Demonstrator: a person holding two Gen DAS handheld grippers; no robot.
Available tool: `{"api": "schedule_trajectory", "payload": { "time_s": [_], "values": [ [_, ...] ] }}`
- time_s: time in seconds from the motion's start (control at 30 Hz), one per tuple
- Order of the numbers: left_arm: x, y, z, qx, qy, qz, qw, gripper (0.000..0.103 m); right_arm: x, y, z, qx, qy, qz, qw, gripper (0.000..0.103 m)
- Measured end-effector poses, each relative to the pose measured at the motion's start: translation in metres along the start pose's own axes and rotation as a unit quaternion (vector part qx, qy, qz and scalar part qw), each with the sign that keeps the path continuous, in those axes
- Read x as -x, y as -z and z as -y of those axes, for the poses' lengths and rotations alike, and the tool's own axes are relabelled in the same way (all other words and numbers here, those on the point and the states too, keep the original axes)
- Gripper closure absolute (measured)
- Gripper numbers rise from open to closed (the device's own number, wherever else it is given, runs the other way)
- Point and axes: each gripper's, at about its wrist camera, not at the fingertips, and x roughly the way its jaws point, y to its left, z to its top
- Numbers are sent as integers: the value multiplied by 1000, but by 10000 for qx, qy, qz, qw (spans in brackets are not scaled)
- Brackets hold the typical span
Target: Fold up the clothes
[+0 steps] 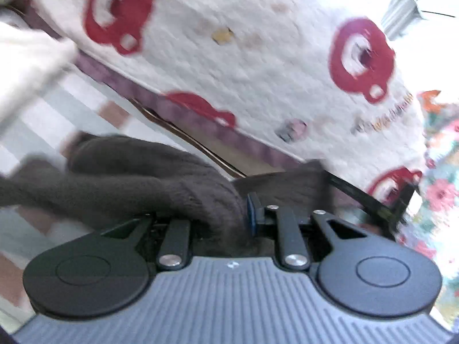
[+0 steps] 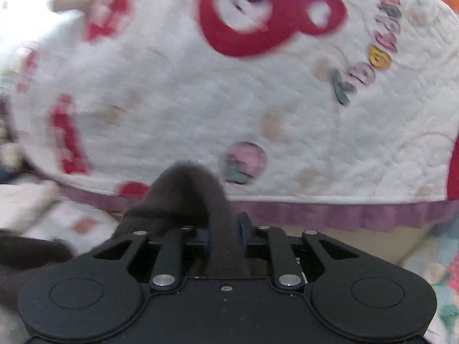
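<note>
White quilt [image 1: 258, 71] printed with red bears fills the left wrist view; the left gripper [image 1: 229, 215] pinches the dark knit garment [image 1: 129, 177], which trails leftward (blurred). Right wrist view: the right gripper [image 2: 223, 235] holds a fold of it between narrow jaws.

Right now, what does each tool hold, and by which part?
Both hold the dark grey knitted garment. The left tool has a bunched fold of it. The right tool has a narrow band-like edge between its pads. Which part of the garment cannot be told.
</note>
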Motion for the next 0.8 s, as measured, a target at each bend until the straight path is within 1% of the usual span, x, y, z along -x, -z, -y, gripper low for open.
{"api": "schedule_trajectory", "payload": {
  "time_s": [0.03,0.07,0.1,0.17,0.23,0.27,0.33,0.4,0.47,0.53,0.6,0.63,0.67,0.77,0.8],
  "values": [
    [-11,6,1,-3,-32,-105,9999,85,-5,2,4,-152,43,-110,9998,66],
    [-23,11,-3,44,-157,-245,9996,85,-7,10,10,-463,-50,-234,9986,65],
    [-34,17,-11,148,-244,-384,9989,85,-7,21,14,-726,-280,-394,9962,65],
    [-46,25,-25,298,-393,-594,9970,85,0,48,14,-856,-509,-723,9924,67],
    [-43,27,-34,280,-453,-598,9968,84,11,75,10,-735,-408,-1026,9912,67],
    [-43,26,-39,262,-479,-580,9968,84,17,91,11,-786,-372,-1131,9898,67],
    [-43,23,-45,222,-528,-528,9970,84,29,125,17,-993,-528,-1399,9838,66],
    [-40,20,-54,195,-566,-464,9971,84,42,153,20,-1099,-559,-1625,9790,66],
    [-44,17,-62,229,-605,-428,9970,84,50,174,14,-1235,-682,-1780,9739,64],
    [-44,17,-67,296,-624,-434,9967,77,57,184,-5,-1171,-959,-1770,9725,64],
    [-45,19,-72,333,-642,-445,9964,73,62,190,-28,-990,-1207,-1724,9726,63],
    [-45,20,-73,312,-640,-459,9964,73,63,190,-44,-780,-1285,-1688,9741,61],
    [-45,21,-75,293,-649,-485,9963,73,63,191,-60,-556,-1357,-1651,9753,61],
    [-44,23,-77,287,-659,-499,9962,73,61,193,-102,-31,-1766,-1684,9697,58],
    [-44,22,-77,277,-667,-474,9963,73,59,194,-115,143,-1882,-1697,9672,56]
  ]
}}
